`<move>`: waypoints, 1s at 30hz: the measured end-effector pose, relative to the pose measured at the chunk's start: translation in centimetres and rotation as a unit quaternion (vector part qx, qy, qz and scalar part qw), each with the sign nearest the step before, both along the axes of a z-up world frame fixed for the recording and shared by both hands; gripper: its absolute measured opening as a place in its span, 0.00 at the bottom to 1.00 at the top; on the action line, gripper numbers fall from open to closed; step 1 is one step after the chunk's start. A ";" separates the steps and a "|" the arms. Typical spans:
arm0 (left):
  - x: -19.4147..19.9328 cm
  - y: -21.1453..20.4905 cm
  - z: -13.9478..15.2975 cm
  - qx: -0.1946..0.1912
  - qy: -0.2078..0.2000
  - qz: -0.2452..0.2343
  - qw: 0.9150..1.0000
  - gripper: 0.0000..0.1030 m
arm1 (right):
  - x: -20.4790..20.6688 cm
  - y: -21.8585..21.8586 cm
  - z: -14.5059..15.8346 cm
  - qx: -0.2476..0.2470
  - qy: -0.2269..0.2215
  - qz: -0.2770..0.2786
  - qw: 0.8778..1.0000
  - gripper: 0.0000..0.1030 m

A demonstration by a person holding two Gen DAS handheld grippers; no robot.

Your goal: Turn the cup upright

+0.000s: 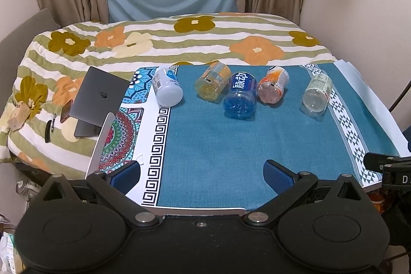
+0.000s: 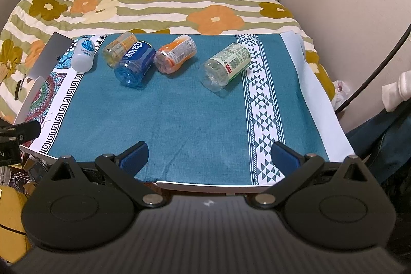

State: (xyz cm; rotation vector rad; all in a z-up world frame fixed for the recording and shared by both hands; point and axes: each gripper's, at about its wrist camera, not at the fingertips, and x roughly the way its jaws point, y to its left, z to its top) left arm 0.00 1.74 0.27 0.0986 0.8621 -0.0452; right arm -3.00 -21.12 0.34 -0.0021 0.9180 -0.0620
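Several cut-off bottle cups lie on their sides in a row at the far end of the teal tablecloth (image 1: 218,140): a white one (image 1: 167,89) (image 2: 82,57), a yellow one (image 1: 212,84) (image 2: 119,48), a blue one (image 1: 240,95) (image 2: 134,63), an orange one (image 1: 272,88) (image 2: 174,57) and a clear green-labelled one (image 1: 316,95) (image 2: 226,66). My left gripper (image 1: 203,176) is open and empty over the table's near edge. My right gripper (image 2: 210,158) is open and empty over the near edge, further right.
A grey laptop (image 1: 99,99) and a phone (image 1: 66,111) lie on the flower-patterned bed (image 1: 179,40) at the left. The bed lies behind the table. A wall (image 1: 359,4) stands at the right. A dark cable (image 2: 372,68) hangs at the right.
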 end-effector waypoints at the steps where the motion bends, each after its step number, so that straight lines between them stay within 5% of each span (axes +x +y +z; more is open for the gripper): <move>1: 0.0 0.0 0.0 0.000 0.000 0.001 1.000 1.00 | 0.0 0.0 0.0 0.000 0.000 0.000 1.000 1.00; 18: 0.9 0.5 0.7 -0.004 0.002 -0.010 1.000 1.00 | 0.0 -0.1 0.2 0.002 0.000 -0.008 1.000 1.00; 30: 7.2 3.6 0.7 -0.014 0.003 0.004 1.000 1.00 | 0.8 0.8 -0.2 0.005 -0.006 -0.056 0.998 1.00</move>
